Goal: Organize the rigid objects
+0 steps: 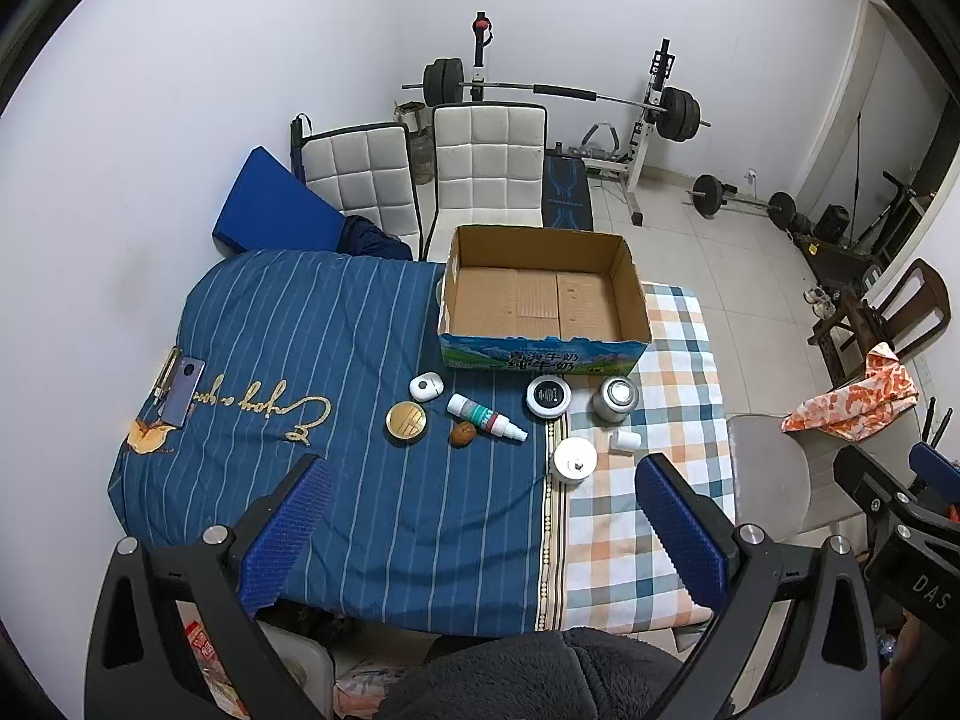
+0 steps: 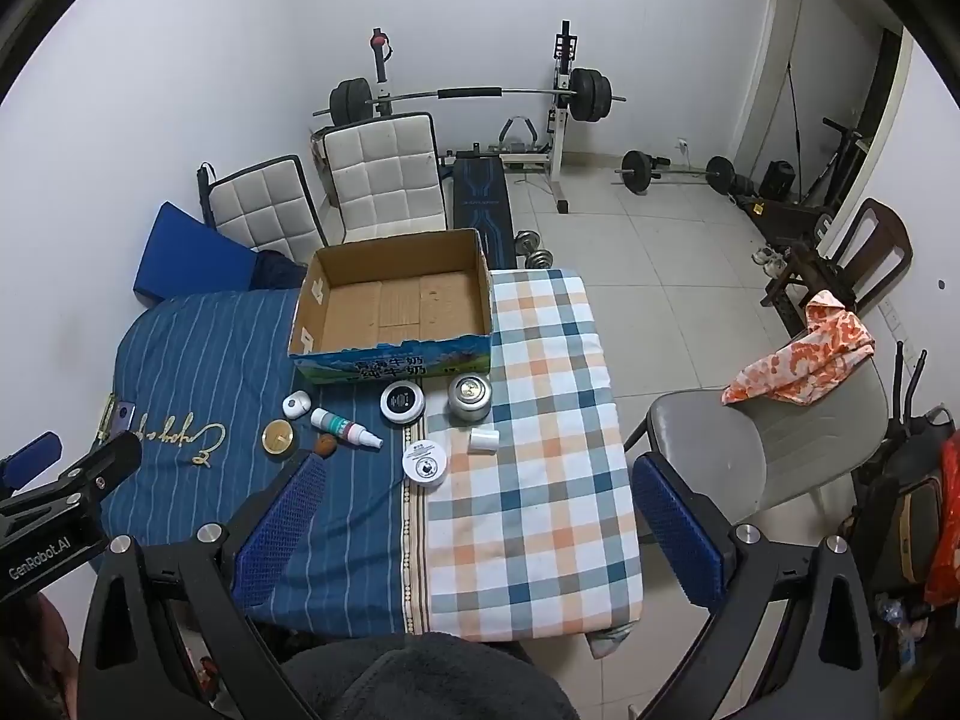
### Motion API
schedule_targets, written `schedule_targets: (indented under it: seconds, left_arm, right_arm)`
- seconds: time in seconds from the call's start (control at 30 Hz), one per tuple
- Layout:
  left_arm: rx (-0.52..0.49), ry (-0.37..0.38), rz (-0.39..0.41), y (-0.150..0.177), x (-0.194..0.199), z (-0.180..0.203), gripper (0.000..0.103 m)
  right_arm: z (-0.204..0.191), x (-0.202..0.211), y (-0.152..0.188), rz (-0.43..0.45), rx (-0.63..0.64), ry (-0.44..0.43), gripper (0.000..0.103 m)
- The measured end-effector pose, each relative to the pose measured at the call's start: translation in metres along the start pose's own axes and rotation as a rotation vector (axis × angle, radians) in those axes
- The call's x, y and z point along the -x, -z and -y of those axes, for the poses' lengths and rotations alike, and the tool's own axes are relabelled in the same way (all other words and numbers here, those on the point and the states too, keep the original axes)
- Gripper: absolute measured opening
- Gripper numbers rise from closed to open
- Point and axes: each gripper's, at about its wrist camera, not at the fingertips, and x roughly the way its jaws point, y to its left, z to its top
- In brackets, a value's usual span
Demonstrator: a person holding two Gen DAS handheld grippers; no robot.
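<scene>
Both grippers, left gripper (image 1: 480, 534) and right gripper (image 2: 474, 531), are hovering with fingers spread wide, gripping nothing. The spray bottle (image 1: 486, 417) is lying just before the cardboard box (image 1: 543, 354), its nozzle pointing right, nearer the left one.

"genrobot.ai" on left gripper (image 2: 30, 456)

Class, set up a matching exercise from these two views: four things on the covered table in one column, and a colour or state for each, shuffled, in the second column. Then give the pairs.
1. cardboard box
2. compact
3. spray bottle
4. round tin

A. gold, round, flat
B. lying on its side
C. open, nothing inside
D. black lid, white rim

Pairs: 1-C, 2-A, 3-B, 4-D
</scene>
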Motion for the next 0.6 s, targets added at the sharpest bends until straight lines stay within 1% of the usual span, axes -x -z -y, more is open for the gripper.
schedule_targets:
  seconds: [0.17, 0.23, 0.6]
  left_arm:
    - [-0.002, 0.002, -0.001, -0.0030, -0.0015, -0.0007, 0.103]
    - [-0.001, 0.001, 0.003, 0.0019, -0.0009, -0.0002, 0.103]
    - [-0.007, 0.000, 0.008, 0.0034, 0.0026, 0.0012, 0.103]
  right_arm:
    - [-0.0021, 0.0007, -0.0019, -0.001, 0.005, 0.003, 0.103]
    - [-0.0004, -0.0012, -0.0016, -0.006, 0.006, -0.006, 0.103]
    - [0.0014, -0.0003, -0.0035, 0.004, 0.006, -0.007, 0.103]
